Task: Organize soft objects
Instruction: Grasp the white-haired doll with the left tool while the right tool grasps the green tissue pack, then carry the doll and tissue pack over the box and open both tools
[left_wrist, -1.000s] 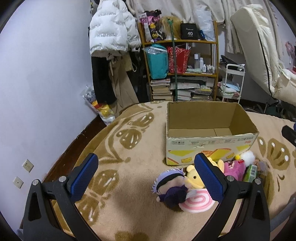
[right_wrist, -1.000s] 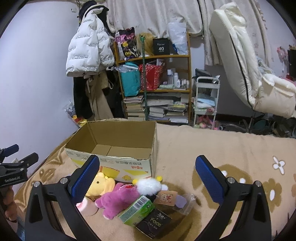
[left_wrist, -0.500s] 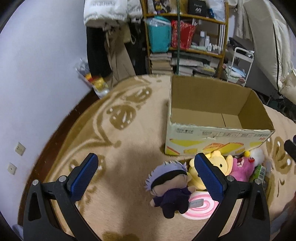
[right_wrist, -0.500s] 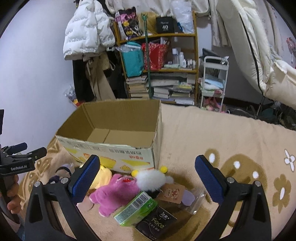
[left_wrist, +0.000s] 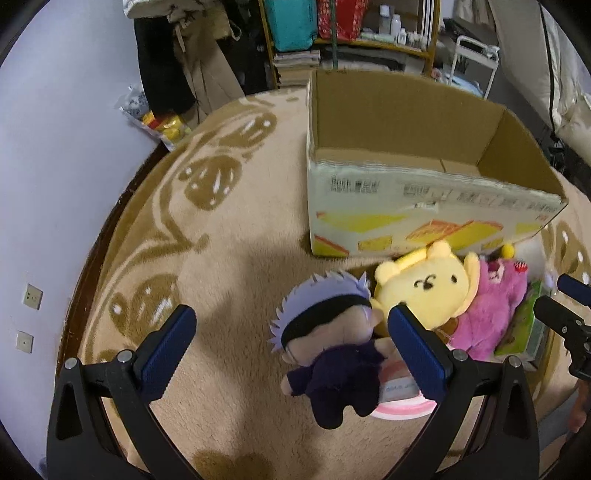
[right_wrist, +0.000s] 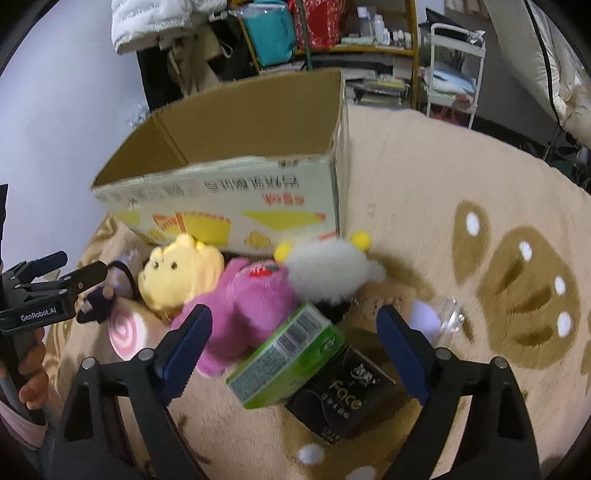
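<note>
An open cardboard box (left_wrist: 424, 221) stands empty on the rug, also in the right wrist view (right_wrist: 236, 206). In front of it lies a pile: a purple-haired doll (left_wrist: 332, 343), a yellow bear plush (left_wrist: 424, 291), a pink plush (left_wrist: 495, 310), a pink swirl cushion (right_wrist: 127, 332) and a white fluffy plush (right_wrist: 328, 273). My left gripper (left_wrist: 291, 350) is open, its fingers either side of the doll, just above it. My right gripper (right_wrist: 293, 339) is open over the pink plush (right_wrist: 251, 306) and a green carton (right_wrist: 288, 362).
A black "Face" packet (right_wrist: 343, 395) and a clear plastic pack (right_wrist: 447, 314) lie by the carton. The beige patterned rug (left_wrist: 207, 240) spreads left of the box. A shelf (left_wrist: 343, 33), hanging clothes and a white trolley (right_wrist: 454, 70) stand behind.
Both grippers have moved forward and down toward the pile. The left one now straddles the purple-haired doll; the right one hovers over the pink plush and green carton. Both stay open.
</note>
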